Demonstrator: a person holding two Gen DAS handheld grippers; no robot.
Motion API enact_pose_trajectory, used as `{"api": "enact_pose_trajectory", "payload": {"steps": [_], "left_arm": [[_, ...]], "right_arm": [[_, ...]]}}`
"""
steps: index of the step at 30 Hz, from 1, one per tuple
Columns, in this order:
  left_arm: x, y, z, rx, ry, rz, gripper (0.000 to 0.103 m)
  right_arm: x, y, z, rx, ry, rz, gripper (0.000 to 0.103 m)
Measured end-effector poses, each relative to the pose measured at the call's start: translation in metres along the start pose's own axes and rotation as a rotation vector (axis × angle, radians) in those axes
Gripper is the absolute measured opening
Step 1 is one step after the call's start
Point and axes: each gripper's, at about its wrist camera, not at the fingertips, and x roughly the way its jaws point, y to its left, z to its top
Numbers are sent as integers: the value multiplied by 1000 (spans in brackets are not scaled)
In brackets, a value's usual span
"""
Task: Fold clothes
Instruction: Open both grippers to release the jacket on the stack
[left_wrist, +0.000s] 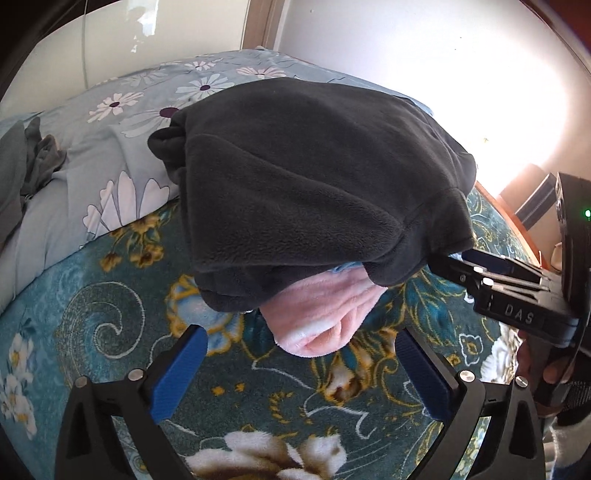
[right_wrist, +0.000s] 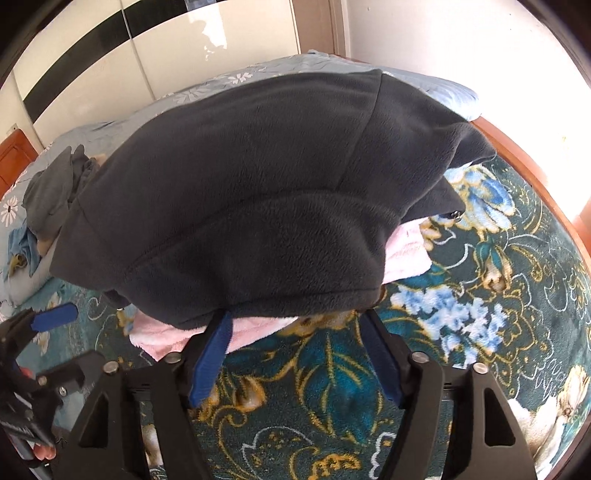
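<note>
The left gripper (left_wrist: 301, 363) stands wide open with nothing between its 2 blue pads (left_wrist: 180, 373), just short of the pink garment (left_wrist: 319, 308). The right gripper (right_wrist: 295, 354) is also open, its tips at the near hem of the dark fleece (right_wrist: 240, 195), not pinching it. The fleece lies folded on top of the pink garment, both on the teal floral blanket (right_wrist: 332, 387); grey clothes (right_wrist: 51, 192) sit beyond the fleece's left end.

Beneath me spreads a teal blanket (left_wrist: 110, 295) patterned with gold scrolls and white and blue flowers. Beyond it I see a pale blue daisy-print quilt (left_wrist: 122, 110), rumpled. A wooden bed frame (right_wrist: 517, 155) edges the right side. Behind stand a white wardrobe with a black stripe (right_wrist: 110, 44) and a sunlit white wall (left_wrist: 406, 48).
</note>
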Motion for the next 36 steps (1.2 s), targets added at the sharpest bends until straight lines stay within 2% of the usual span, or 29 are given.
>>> {"api": "enact_pose_trajectory", "payload": {"steps": [5, 9, 22, 36], "left_arm": [[3, 5, 4, -15, 17, 21, 103], [4, 9, 6, -28, 20, 29, 103], [13, 15, 12, -71, 7, 86, 103], [29, 16, 16, -92, 16, 119, 103]], "right_arm": [[1, 1, -5, 25, 6, 7, 82], [-2, -1, -6, 50, -6, 9, 102], [-20, -1, -8, 15, -55, -14, 102], [-10, 9, -8, 6, -22, -1, 102]]}}
